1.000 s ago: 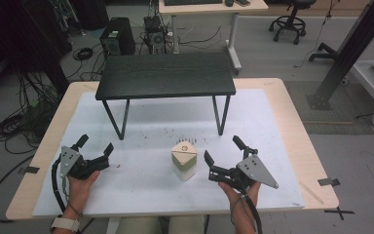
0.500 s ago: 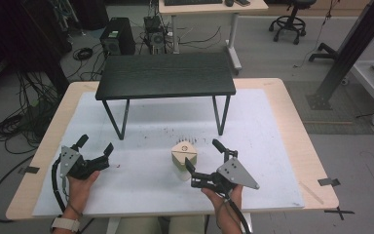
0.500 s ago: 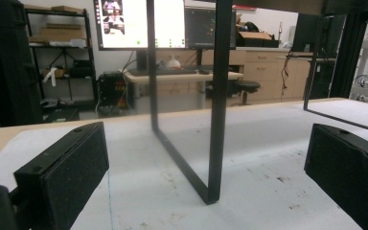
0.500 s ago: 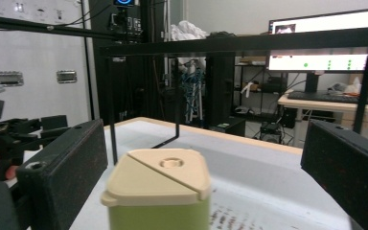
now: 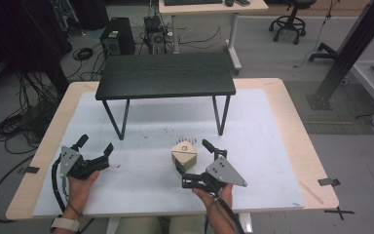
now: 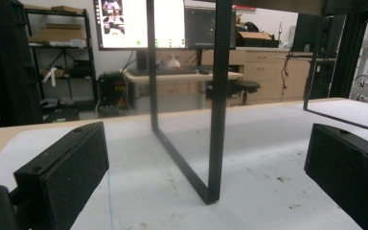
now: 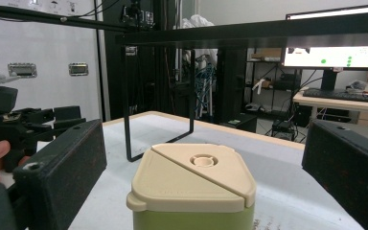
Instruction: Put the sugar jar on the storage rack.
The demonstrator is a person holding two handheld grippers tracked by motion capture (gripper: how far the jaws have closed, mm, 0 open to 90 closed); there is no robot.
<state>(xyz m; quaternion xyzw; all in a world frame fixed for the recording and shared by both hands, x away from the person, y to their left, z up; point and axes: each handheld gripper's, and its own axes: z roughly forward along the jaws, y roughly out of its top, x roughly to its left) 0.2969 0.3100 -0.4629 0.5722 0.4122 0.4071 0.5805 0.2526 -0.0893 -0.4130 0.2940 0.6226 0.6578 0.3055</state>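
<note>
Green container (image 7: 194,191), base cropped, seemingly untouched between spread right tongs (image 7: 196,167); left tongs (image 6: 206,167) spread.

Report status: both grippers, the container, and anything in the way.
Left gripper open, idle. Right gripper open, jaws either side of the container, not touching. Small black table stands beyond; nothing blocks.

**Lidded container upright on white table mat**

A small green container (image 7: 194,218) capped by a beige lid (image 5: 184,152) is seen standing upright on the white mat, just in front of the black stand. A round knob is set at the lid's centre.
</note>
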